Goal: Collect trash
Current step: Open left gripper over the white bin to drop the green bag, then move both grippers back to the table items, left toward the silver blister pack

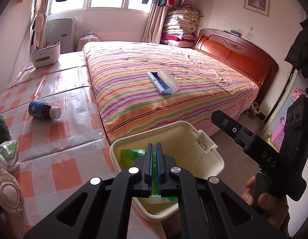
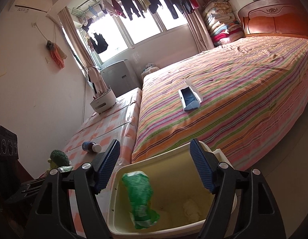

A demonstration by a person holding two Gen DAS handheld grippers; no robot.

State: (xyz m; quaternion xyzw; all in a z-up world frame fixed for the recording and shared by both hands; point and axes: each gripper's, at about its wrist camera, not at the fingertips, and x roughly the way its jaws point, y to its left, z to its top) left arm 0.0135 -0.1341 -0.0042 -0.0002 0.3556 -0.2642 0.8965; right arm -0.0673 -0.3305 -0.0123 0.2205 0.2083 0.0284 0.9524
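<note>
A cream open bin stands at the foot of the bed. My left gripper is shut on a green plastic wrapper and holds it over the bin. In the right wrist view the wrapper hangs inside the bin opening, with a pale crumpled lump on the bin's floor. My right gripper is open and empty just above the bin; it also shows at the right of the left wrist view. A blue bottle with a white cap lies on the checked table.
The checked orange-and-white table runs along the left of the striped bed. A white and blue brush-like item lies on the bed. A white pen holder stands at the table's far end. Green and lacy clutter sits at the near left.
</note>
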